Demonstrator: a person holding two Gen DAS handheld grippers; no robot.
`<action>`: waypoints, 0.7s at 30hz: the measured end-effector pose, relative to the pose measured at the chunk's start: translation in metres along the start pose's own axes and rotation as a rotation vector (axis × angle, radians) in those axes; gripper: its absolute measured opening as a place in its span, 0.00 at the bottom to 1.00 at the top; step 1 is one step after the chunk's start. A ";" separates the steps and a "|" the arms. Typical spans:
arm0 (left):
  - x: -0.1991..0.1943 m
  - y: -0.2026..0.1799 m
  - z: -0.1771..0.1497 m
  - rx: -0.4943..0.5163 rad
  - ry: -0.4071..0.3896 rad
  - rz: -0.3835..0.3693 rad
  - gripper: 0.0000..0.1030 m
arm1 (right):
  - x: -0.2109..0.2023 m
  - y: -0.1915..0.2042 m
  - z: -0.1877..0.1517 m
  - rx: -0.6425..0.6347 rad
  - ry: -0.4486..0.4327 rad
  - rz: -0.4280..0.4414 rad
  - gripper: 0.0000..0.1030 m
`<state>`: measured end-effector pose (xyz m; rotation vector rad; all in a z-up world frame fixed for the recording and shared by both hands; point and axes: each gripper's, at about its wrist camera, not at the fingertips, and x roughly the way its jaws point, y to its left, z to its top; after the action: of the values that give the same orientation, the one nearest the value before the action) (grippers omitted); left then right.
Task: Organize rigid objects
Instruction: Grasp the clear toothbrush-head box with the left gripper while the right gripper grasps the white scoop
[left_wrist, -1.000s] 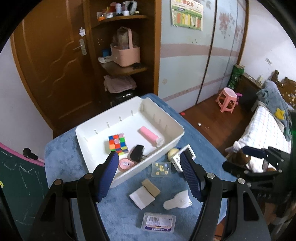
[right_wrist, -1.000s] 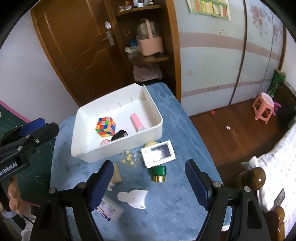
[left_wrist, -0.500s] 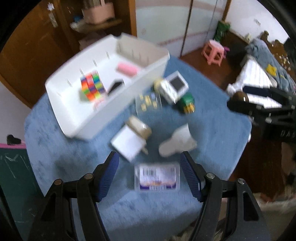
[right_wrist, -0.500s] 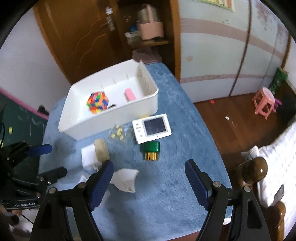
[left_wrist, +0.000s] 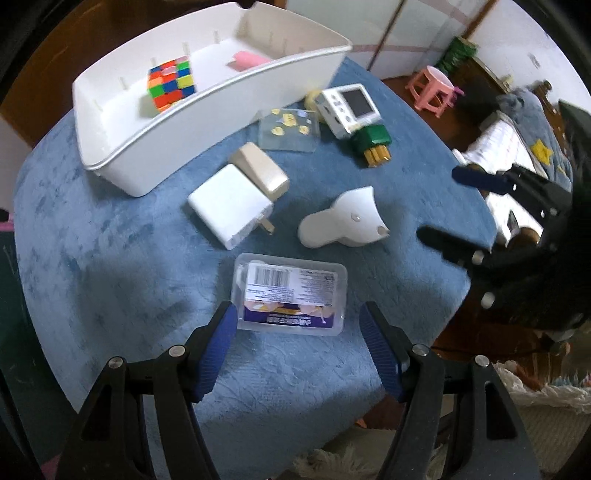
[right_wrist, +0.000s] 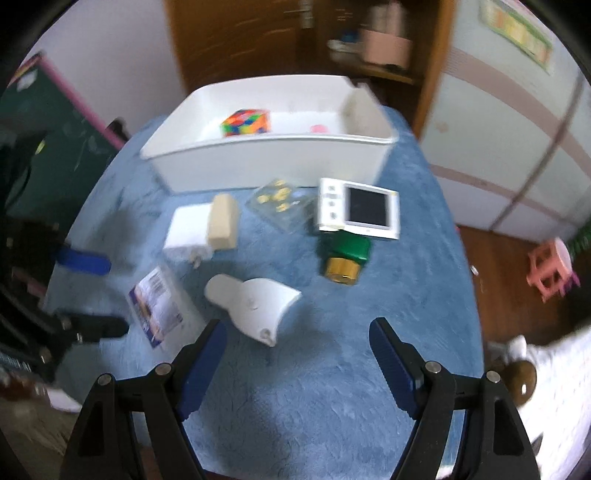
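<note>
On the blue cloth table (left_wrist: 110, 258), a clear plastic box with a barcode label (left_wrist: 290, 293) lies just ahead of my left gripper (left_wrist: 299, 332). That gripper is open and its pads stand either side of the box's near end without pressing it. My right gripper (right_wrist: 297, 343) is open and empty, just short of a white scoop-shaped piece (right_wrist: 255, 302). Farther back lie a white charger (left_wrist: 229, 205), a beige block (left_wrist: 262, 171), a clear bag of yellow bits (left_wrist: 290, 127), a white screen device (right_wrist: 360, 212) and a green-and-gold item (right_wrist: 347, 254). The white bin (left_wrist: 207, 110) holds a colour cube (left_wrist: 170, 83) and a pink item (left_wrist: 247, 59).
The table ends close below both grippers and drops off at the right toward a wooden floor with a pink stool (left_wrist: 434, 86) and a bed (left_wrist: 517, 147). A wooden door and shelves stand behind the bin. My right gripper (left_wrist: 439, 203) shows at the right of the left wrist view.
Both grippers have come down and tipped toward the table. The left one now sits at the clear box, the right one at the white scoop piece. Neither jaw width has changed.
</note>
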<state>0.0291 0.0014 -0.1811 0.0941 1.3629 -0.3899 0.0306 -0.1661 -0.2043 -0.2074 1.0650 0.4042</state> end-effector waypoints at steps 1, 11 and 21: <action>0.000 0.004 0.000 -0.021 -0.002 -0.002 0.70 | 0.004 0.004 0.000 -0.036 0.006 0.011 0.78; 0.008 0.031 -0.001 -0.379 0.003 0.028 0.70 | 0.038 0.021 0.019 -0.352 0.030 0.171 0.78; 0.030 0.030 0.002 -0.711 -0.017 0.032 0.70 | 0.081 0.021 0.030 -0.709 0.096 0.293 0.78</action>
<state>0.0452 0.0217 -0.2145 -0.4725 1.4107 0.1355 0.0798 -0.1181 -0.2607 -0.7090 1.0133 1.0410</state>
